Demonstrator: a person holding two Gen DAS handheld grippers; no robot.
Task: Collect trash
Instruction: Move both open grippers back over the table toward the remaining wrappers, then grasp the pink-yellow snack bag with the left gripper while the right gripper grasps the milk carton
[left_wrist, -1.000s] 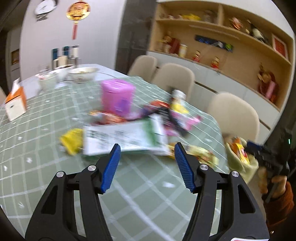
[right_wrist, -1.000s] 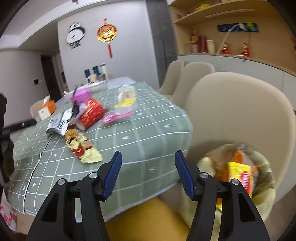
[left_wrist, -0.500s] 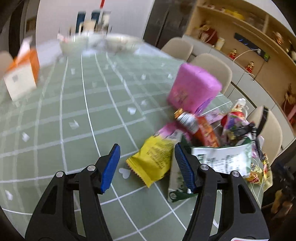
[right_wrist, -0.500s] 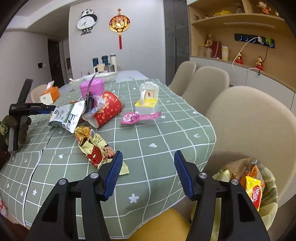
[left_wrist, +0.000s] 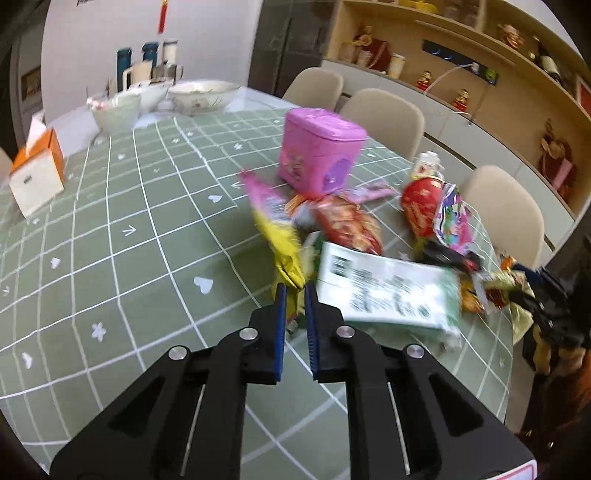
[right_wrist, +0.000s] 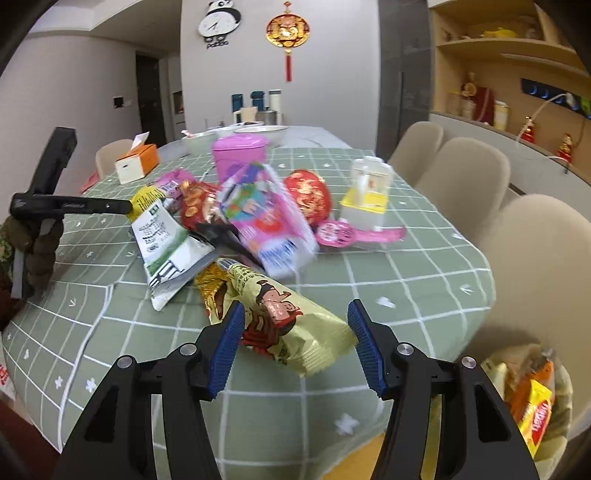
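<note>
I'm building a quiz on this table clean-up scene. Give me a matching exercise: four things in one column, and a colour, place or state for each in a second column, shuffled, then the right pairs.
Column one:
1. yellow wrapper
2. pale snack packet
3. pink tin
4. trash bin

Column two:
A. standing upright behind the pile of wrappers
B. pinched in the left gripper
C. off the table edge, holding packets
D. lying between the open fingers of the right gripper

Pairs: 1-B, 2-D, 3-A, 4-C
</note>
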